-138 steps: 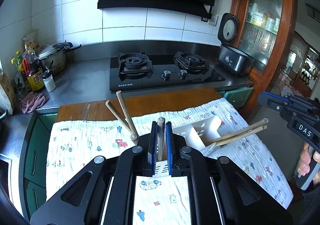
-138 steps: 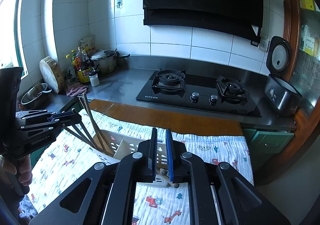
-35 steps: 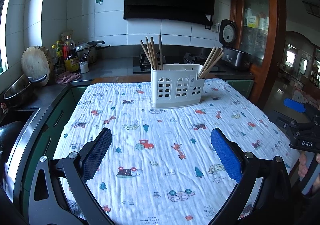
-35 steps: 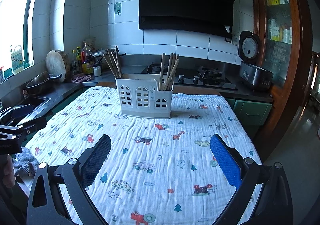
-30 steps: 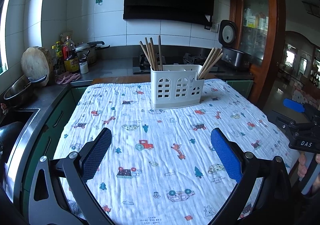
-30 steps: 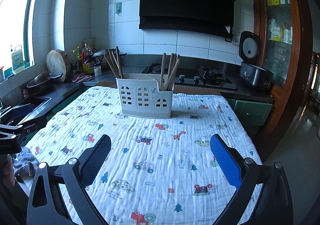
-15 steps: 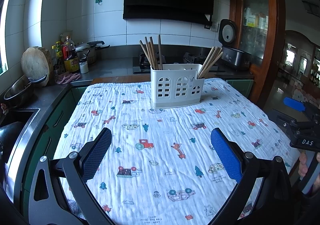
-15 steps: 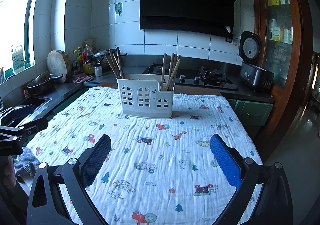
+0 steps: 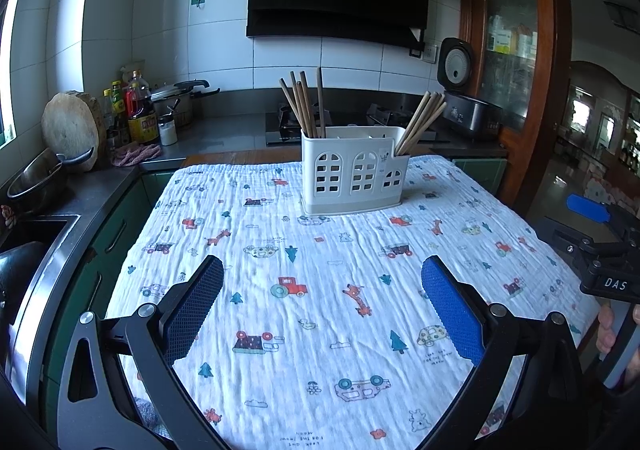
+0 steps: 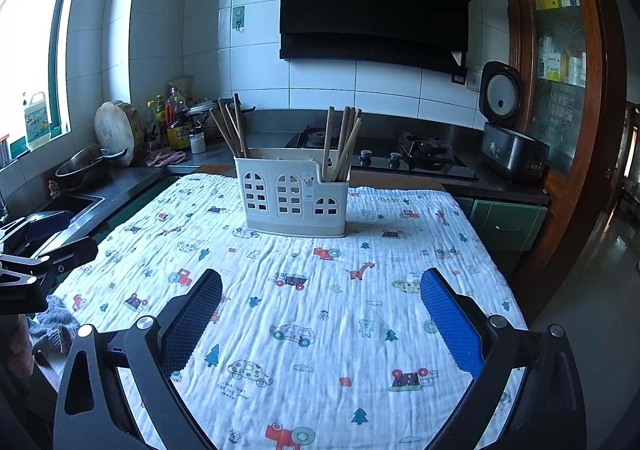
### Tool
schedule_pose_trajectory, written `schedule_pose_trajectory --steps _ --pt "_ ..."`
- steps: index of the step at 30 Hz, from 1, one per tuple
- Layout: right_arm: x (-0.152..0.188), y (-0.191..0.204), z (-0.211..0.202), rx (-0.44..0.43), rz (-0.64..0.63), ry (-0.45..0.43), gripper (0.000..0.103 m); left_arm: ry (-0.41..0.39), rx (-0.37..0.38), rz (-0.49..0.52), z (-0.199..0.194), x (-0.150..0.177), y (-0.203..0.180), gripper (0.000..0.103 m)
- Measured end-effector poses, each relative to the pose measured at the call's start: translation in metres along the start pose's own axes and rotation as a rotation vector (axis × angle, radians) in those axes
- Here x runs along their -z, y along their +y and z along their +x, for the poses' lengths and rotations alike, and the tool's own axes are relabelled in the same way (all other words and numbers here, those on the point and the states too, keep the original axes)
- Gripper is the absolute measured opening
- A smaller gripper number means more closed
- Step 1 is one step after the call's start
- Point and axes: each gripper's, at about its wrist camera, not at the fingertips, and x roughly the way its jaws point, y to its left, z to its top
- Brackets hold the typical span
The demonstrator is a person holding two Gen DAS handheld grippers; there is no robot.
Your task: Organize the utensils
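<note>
A white plastic utensil holder (image 9: 354, 169) (image 10: 292, 195) stands upright at the far side of the cloth-covered table. Wooden chopsticks (image 9: 304, 103) (image 10: 231, 125) lean in its left compartment, and another bundle of chopsticks (image 9: 422, 121) (image 10: 342, 141) leans in its right one. My left gripper (image 9: 322, 306) hangs open over the near part of the cloth, well short of the holder, with nothing between its blue pads. My right gripper (image 10: 320, 310) is likewise open and empty on the near side. Each gripper shows at the edge of the other's view.
A white cloth printed with cars and animals (image 9: 320, 290) (image 10: 304, 290) covers the table. Behind it lie a gas stove (image 10: 400, 157), a rice cooker (image 10: 508, 145), bottles and a pot (image 9: 160, 113), a chopping block (image 9: 70, 129) and a sink (image 10: 68, 205). A wooden cabinet (image 9: 516, 49) stands at right.
Since 4.6 s ago both grippers opened, let go of the chopsticks and drew back from the holder. Over the last second almost nothing has moved.
</note>
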Motion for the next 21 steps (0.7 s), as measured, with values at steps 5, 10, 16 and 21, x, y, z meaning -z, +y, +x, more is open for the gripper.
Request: schedule_pose_trajectory --steps 5,10,16,21 --pt "-0.0009 0.0002 0.0011 -0.001 0.002 -0.001 0.096 0.003 0.000 0.001 0.0014 0.0018 -0.0004 0.098" --pt "-0.0011 0.0000 0.0018 -0.006 0.003 -0.001 0.096 0.005 0.000 -0.002 0.0025 0.0026 -0.0003 0.098" --pt "-0.0009 0.0002 0.0027 -0.004 0.003 -0.001 0.096 0.003 0.001 -0.001 0.0027 0.0029 -0.0003 0.098" --pt "-0.0006 0.0002 0.0017 -0.003 0.002 -0.001 0.096 0.009 -0.002 -0.003 0.0042 0.0025 0.0001 0.098"
